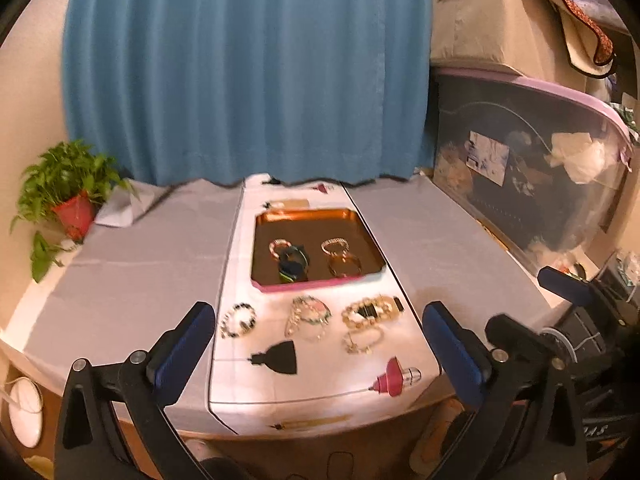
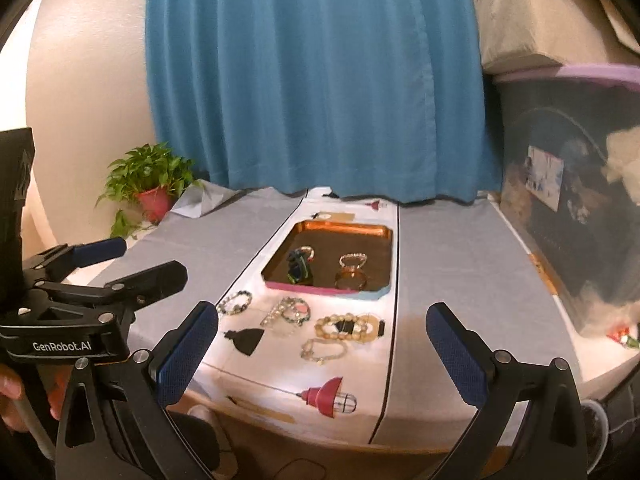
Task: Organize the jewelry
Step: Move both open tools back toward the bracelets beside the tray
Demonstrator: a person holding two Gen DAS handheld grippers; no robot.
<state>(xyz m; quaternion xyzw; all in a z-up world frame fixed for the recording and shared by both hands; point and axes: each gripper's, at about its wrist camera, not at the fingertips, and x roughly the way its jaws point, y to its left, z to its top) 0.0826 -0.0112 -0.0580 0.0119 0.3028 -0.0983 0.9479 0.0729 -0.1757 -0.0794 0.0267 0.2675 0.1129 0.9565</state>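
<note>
A copper tray (image 1: 304, 218) (image 2: 344, 230) sits on the white table runner and holds several bracelets, among them a dark blue-green one (image 1: 294, 264) (image 2: 299, 268) and a gold bangle (image 1: 345, 266) (image 2: 351, 280). In front of the tray lie a black-and-white beaded bracelet (image 1: 239, 320) (image 2: 235, 303), a silver and pink one (image 1: 309, 314) (image 2: 290, 312), a gold beaded one (image 1: 370, 310) (image 2: 346, 326) and a thin chain (image 1: 362, 340) (image 2: 323, 350). My left gripper (image 1: 316, 356) and right gripper (image 2: 322, 360) are both open and empty, held near the table's front edge.
A potted plant (image 1: 68, 196) (image 2: 150, 188) stands at the back left. A blue curtain (image 1: 240, 72) hangs behind the table. A clear storage bin (image 1: 532, 168) with a beige box (image 1: 492, 16) on top stands on the right. The runner has printed lamp pictures (image 2: 330, 396).
</note>
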